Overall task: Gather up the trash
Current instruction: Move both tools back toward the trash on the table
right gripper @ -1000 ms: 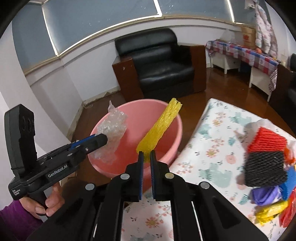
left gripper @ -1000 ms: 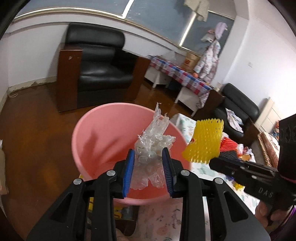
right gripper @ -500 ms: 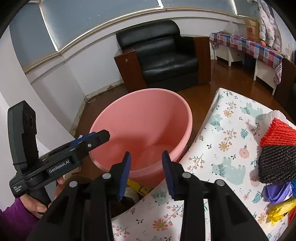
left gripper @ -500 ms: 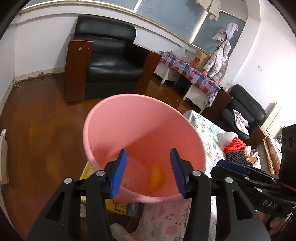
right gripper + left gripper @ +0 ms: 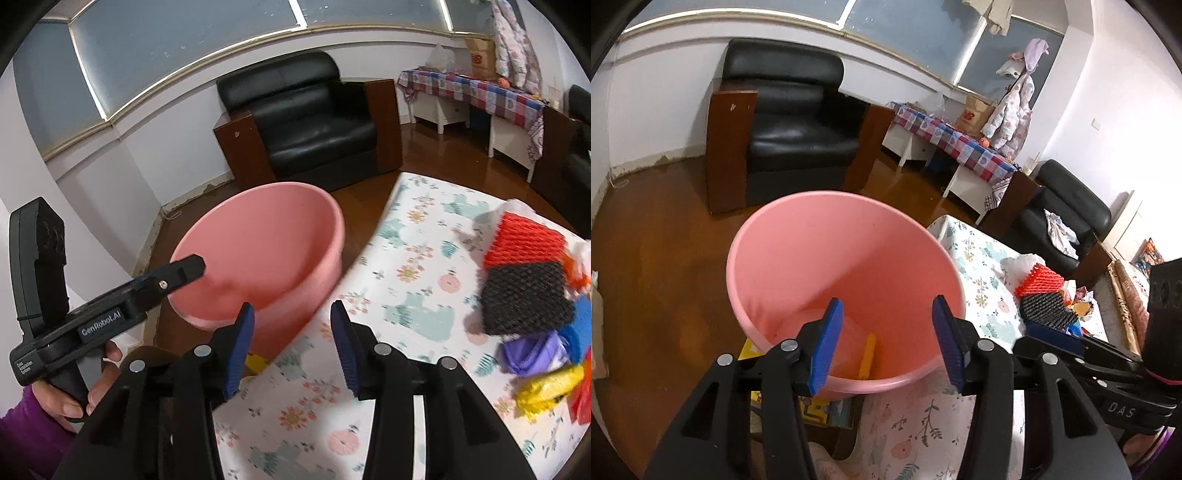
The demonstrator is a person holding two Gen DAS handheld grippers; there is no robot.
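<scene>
Both my tongs hang empty. The left tongs point(image 5: 886, 341) stand spread wide over the round pink plastic tub point(image 5: 798, 258), nothing between the blue pads. The right tongs point(image 5: 291, 345) have just been opening and are about half apart, also with nothing between them, over the edge of the floral-print covered surface point(image 5: 406, 266) beside the tub.

In the tub's bottom I can see a yellow foam-net strip point(image 5: 868, 354) and what looks like a clear crumpled wrapper next to it, though it is faint against the pink. The rest of the trash lies well apart from the tub at the far right of the surface: a red foam net point(image 5: 524, 240), a black foam net point(image 5: 524, 299), a purple plastic bag point(image 5: 532, 354), and yellow crumpled plastic point(image 5: 550, 387).

My worries: these pieces overlap, so a half-open reach may pinch two or drag the pile off the edge. Foam net is springy and light and could slip out on the way over. And my two tongs sit close, so swinging back they may knock each other or tip the tub's rim.
</scene>
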